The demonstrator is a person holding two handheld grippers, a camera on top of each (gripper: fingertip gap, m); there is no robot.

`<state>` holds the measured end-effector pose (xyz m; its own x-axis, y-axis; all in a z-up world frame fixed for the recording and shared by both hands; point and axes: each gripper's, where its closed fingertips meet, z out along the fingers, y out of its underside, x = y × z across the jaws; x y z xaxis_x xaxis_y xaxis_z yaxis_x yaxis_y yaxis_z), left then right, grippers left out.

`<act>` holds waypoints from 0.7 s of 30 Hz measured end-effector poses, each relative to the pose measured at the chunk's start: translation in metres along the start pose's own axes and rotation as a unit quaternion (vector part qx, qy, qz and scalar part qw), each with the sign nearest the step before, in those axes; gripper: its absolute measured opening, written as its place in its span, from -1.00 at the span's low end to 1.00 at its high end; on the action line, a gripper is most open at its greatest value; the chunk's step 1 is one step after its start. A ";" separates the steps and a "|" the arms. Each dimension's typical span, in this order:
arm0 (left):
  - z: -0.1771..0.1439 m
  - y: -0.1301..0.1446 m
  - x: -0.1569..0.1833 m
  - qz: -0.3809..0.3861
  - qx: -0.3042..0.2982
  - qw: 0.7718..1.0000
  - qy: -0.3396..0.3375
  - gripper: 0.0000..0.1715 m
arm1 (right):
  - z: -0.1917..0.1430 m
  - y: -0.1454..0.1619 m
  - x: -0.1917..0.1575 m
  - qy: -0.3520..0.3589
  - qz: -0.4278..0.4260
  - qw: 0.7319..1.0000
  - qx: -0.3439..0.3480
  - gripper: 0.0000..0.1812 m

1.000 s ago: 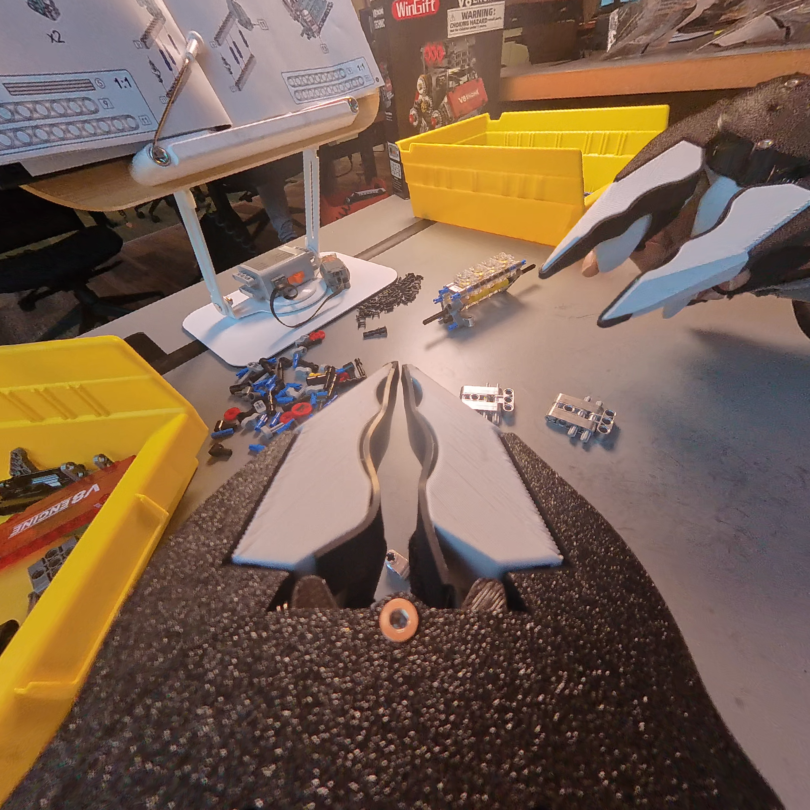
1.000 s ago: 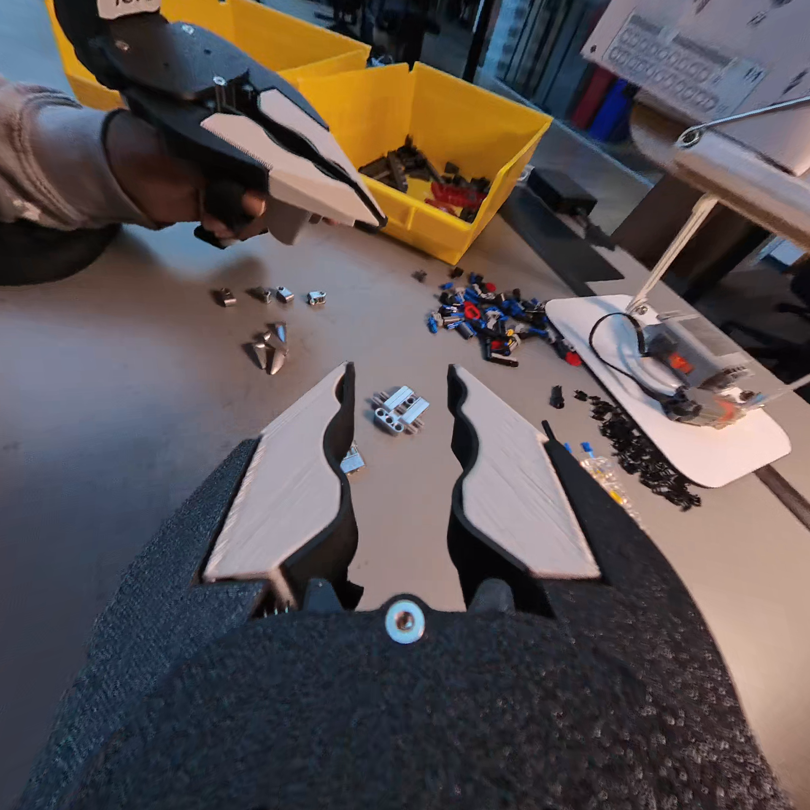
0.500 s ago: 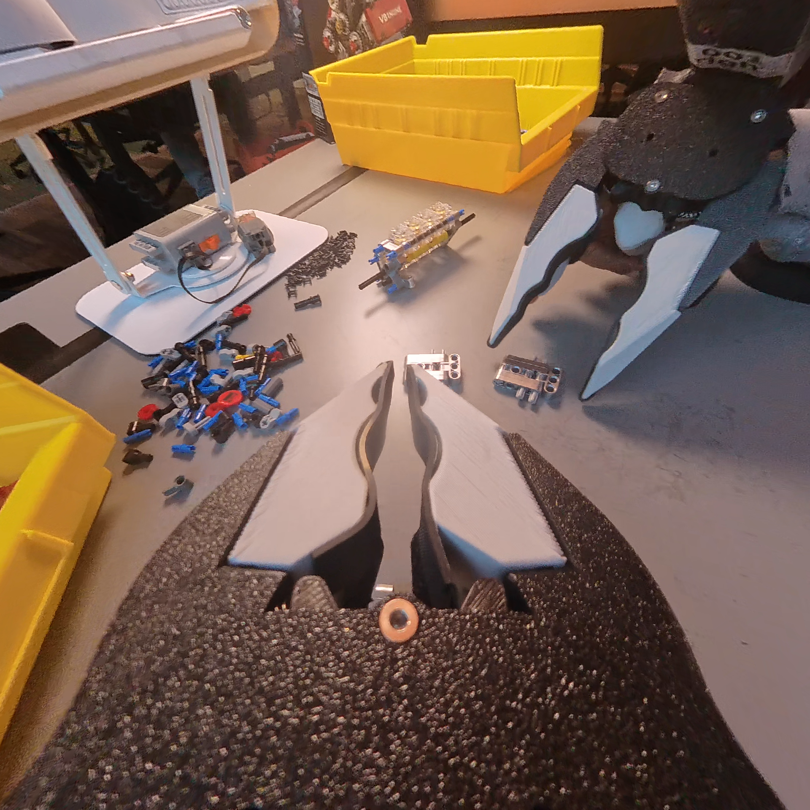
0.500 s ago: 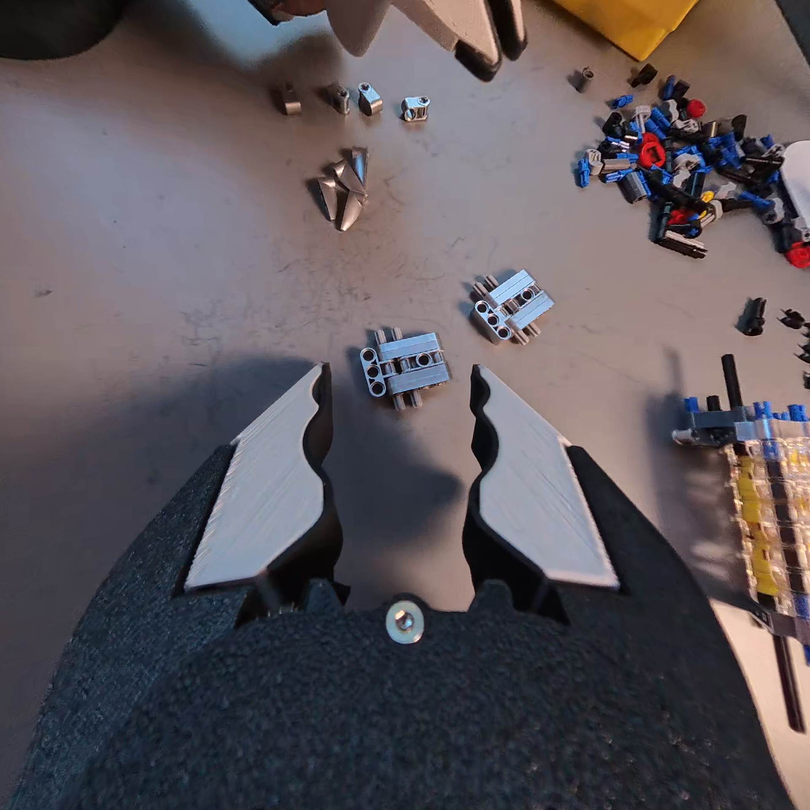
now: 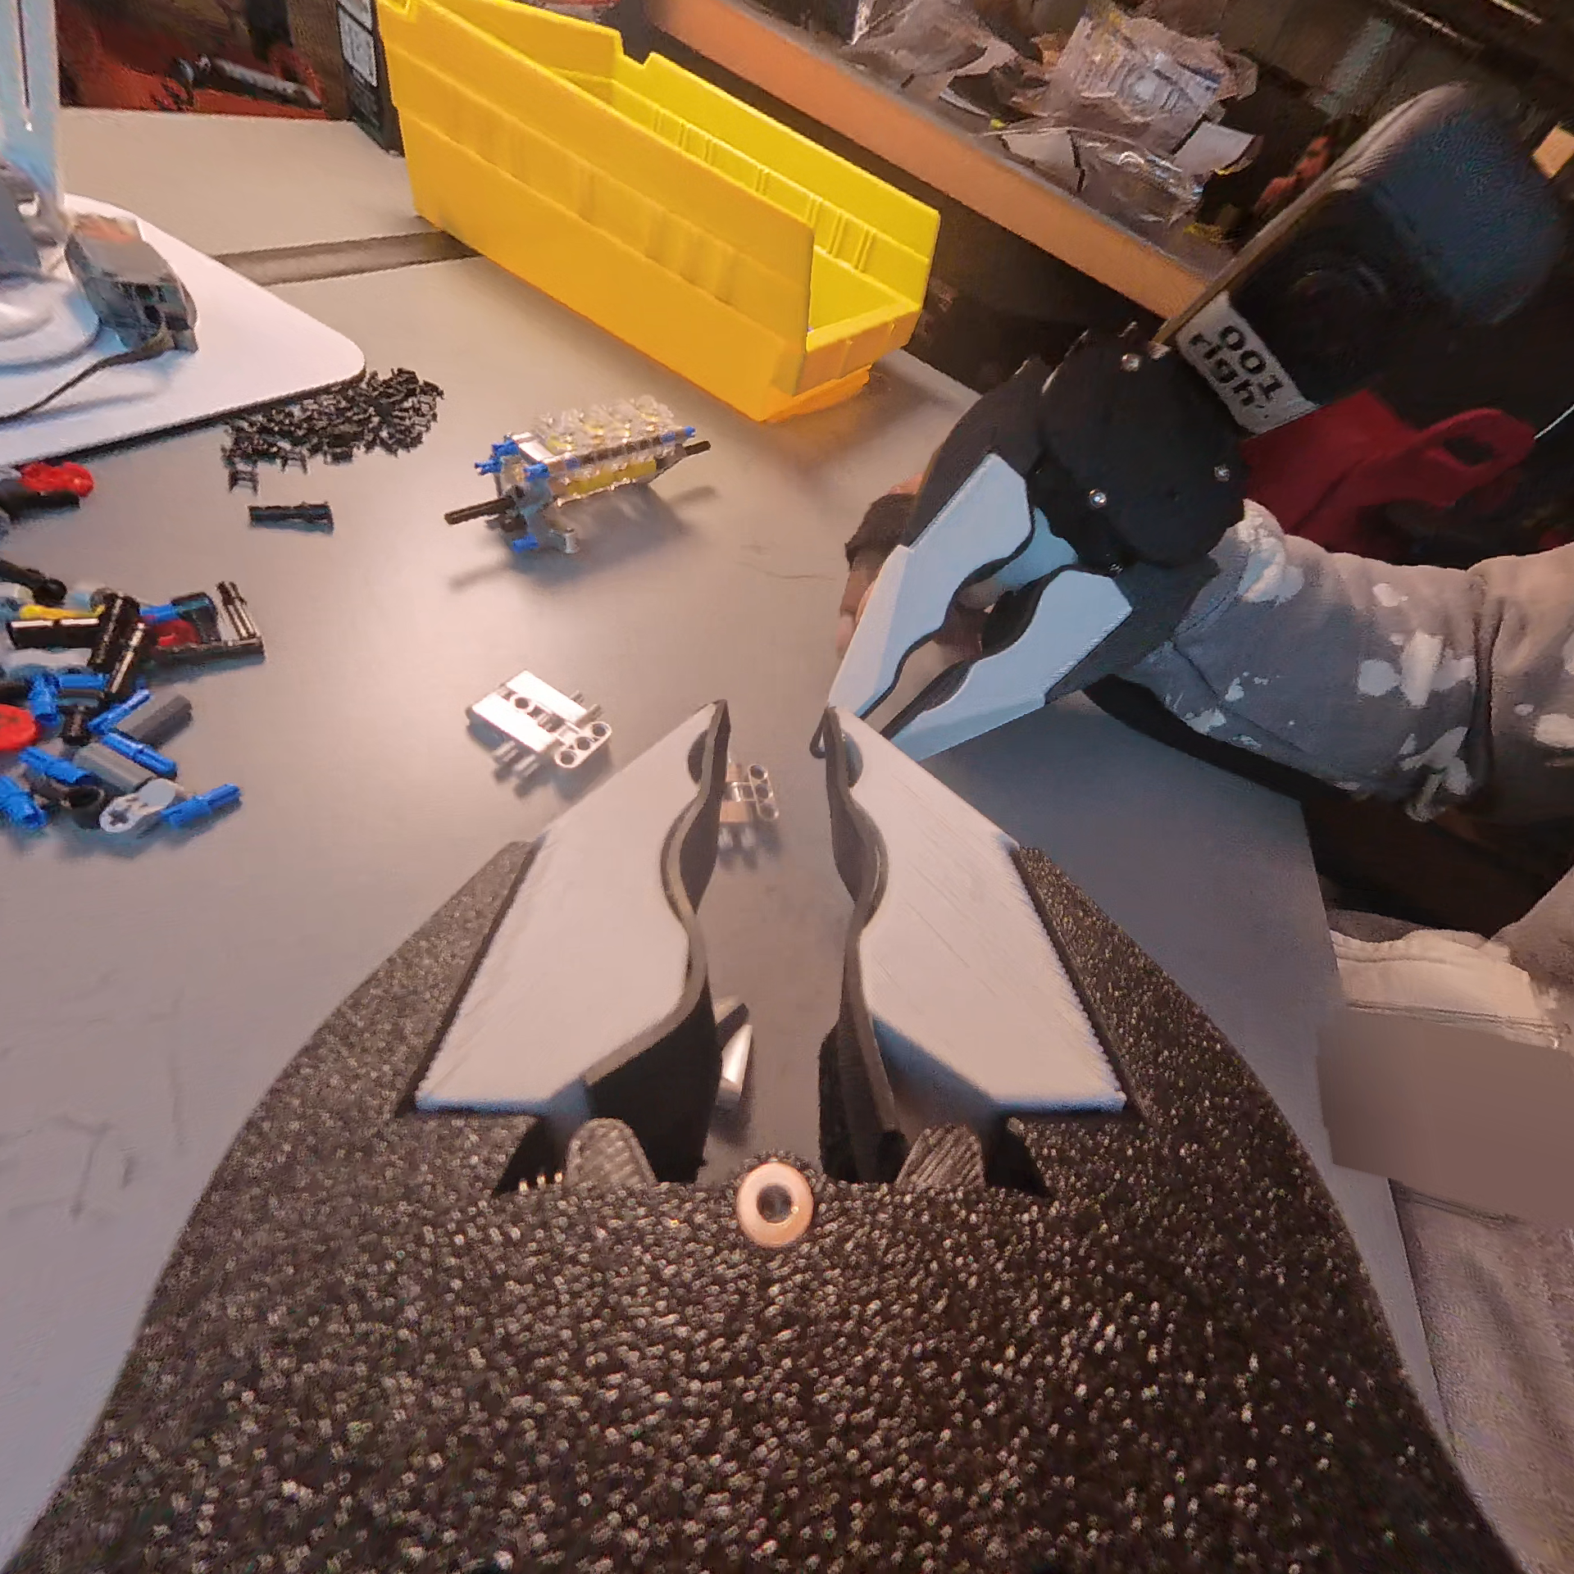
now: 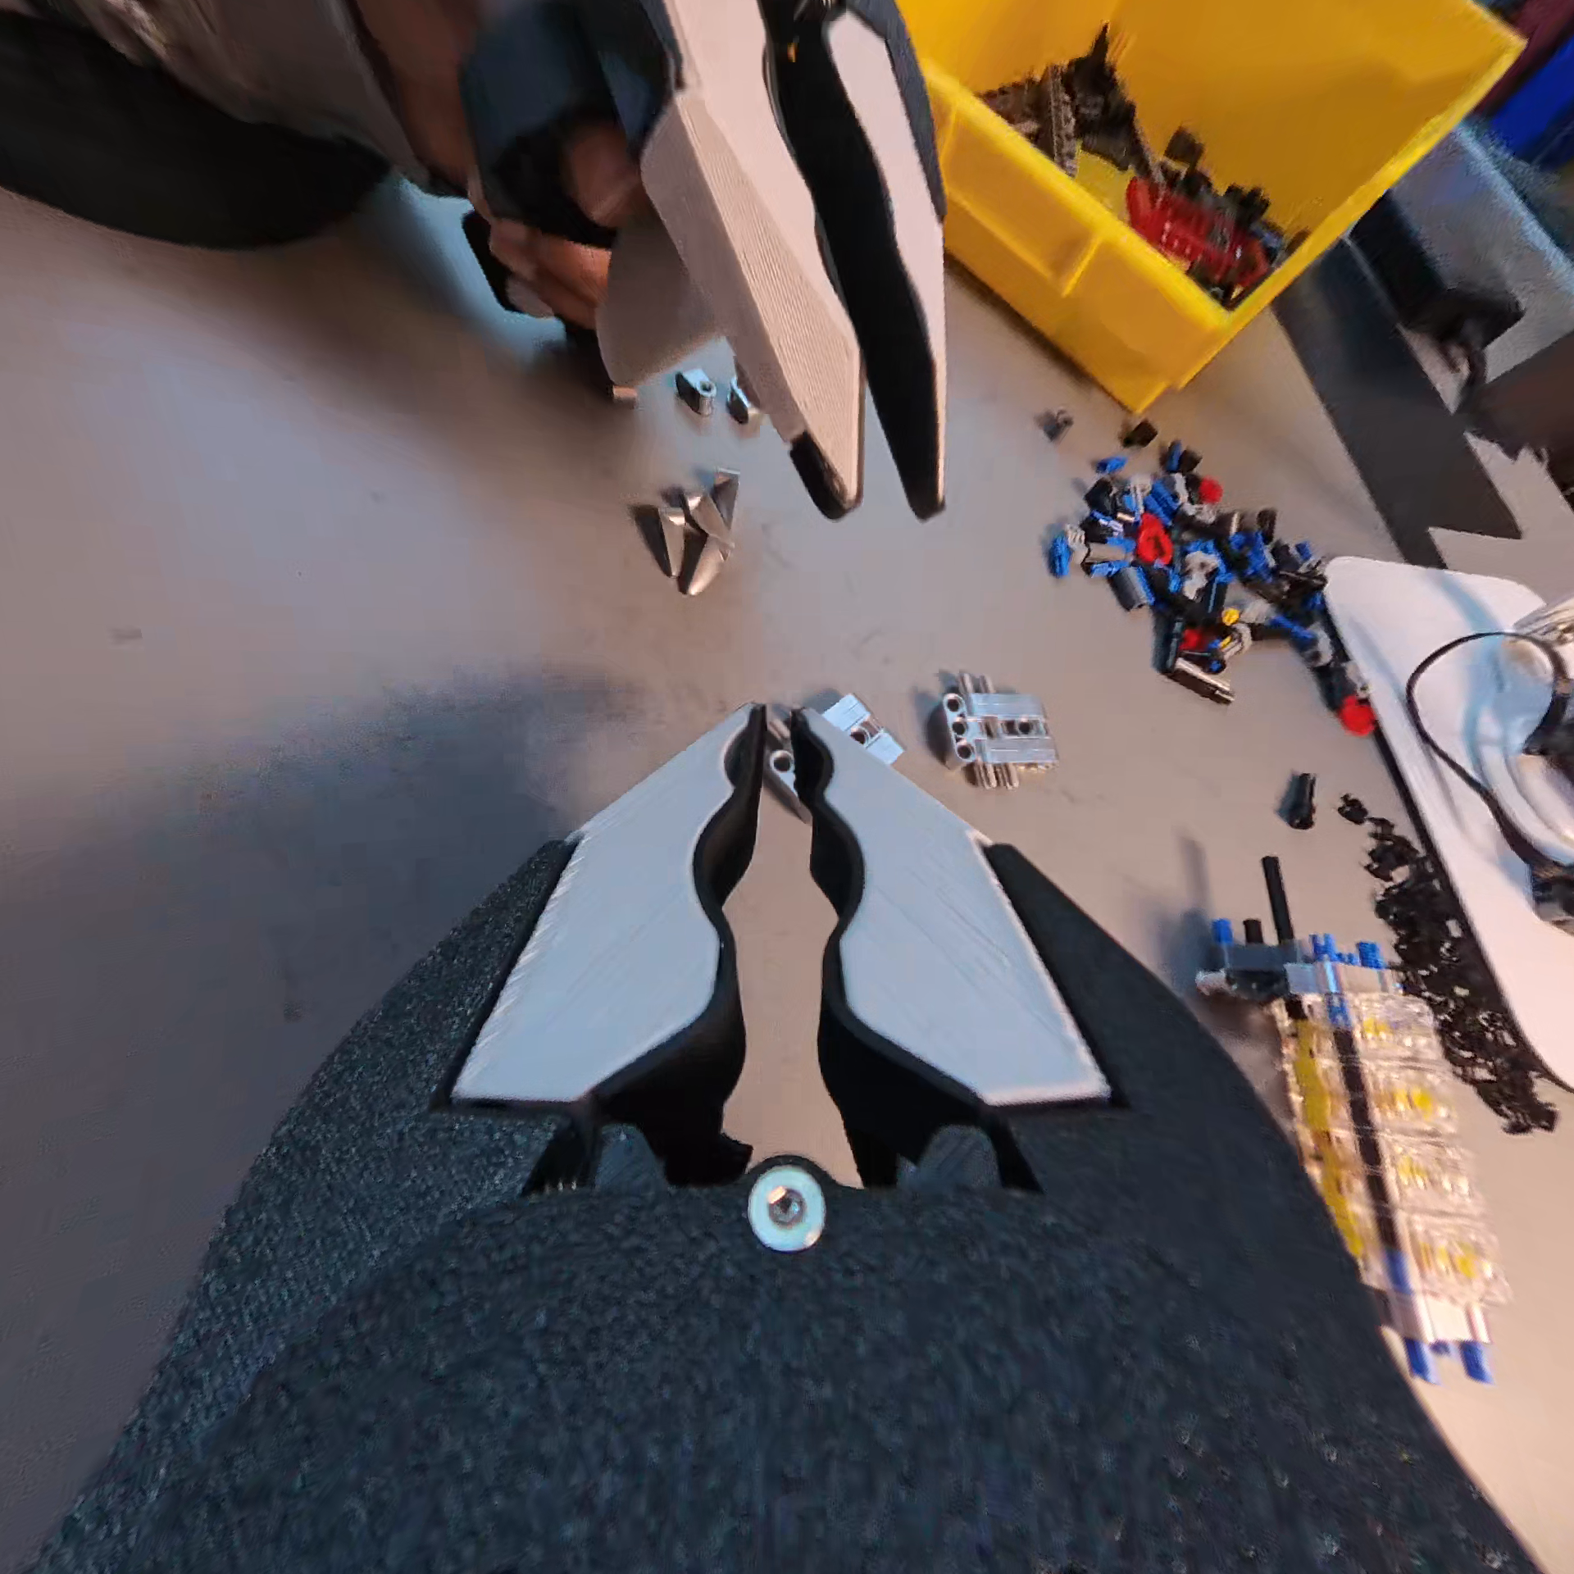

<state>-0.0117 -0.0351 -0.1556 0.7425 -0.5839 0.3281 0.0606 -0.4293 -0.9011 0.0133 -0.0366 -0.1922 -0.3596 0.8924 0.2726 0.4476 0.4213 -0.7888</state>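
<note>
My right gripper [image 6: 777,714] is shut on a small grey beam assembly [image 6: 862,734] at the table surface. In the left wrist view the same gripper [image 5: 877,724] comes in from the right, and the assembly [image 5: 749,792] shows between my left fingers. My left gripper [image 5: 775,715] is slightly open and empty, with its tips close to the right gripper's tips. It hangs above the table in the right wrist view [image 6: 877,507]. A second grey beam assembly [image 5: 541,724] lies just beside them; the right wrist view shows it too [image 6: 996,741].
A clear-and-yellow block model [image 5: 588,473] lies farther back. A pile of blue, black and red pins [image 6: 1192,588] and small black pins [image 5: 341,426] lie near a white stand base [image 5: 213,341]. Silver cones [image 6: 690,537] sit nearby. Two yellow bins [image 5: 647,230] [image 6: 1192,196] stand at the edges. The left gripper's tips are roughly 5 cm from the right gripper's.
My right gripper came down over one grey assembly and closed on it. My left gripper went from shut to slightly open and swung toward the right gripper.
</note>
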 end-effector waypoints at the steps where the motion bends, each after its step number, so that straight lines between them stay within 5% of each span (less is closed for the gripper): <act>1: 0.000 0.003 -0.003 -0.009 -0.007 1.000 -0.004 -0.75 | 0.000 -0.001 0.000 0.003 -0.002 1.000 -0.002 -0.94; 6: -0.001 0.010 -0.011 -0.008 -0.030 0.999 -0.025 -0.74 | 0.004 0.015 0.005 0.015 0.009 0.999 -0.034 -0.83; 14: 0.001 0.032 -0.026 0.121 -0.104 0.981 -0.111 -0.74 | 0.007 0.030 0.012 0.018 0.086 0.993 -0.074 -0.50; 21: 0.004 0.034 -0.025 0.125 -0.109 0.980 -0.108 -0.74 | 0.015 0.029 0.009 0.019 0.129 0.988 -0.083 -0.50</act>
<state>-0.0261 -0.0326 -0.1959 0.8412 -0.5406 0.0150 -0.2689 -0.4422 -0.8556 0.0107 -0.0188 -0.2207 -0.1854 0.9779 0.0972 0.6494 0.1961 -0.7347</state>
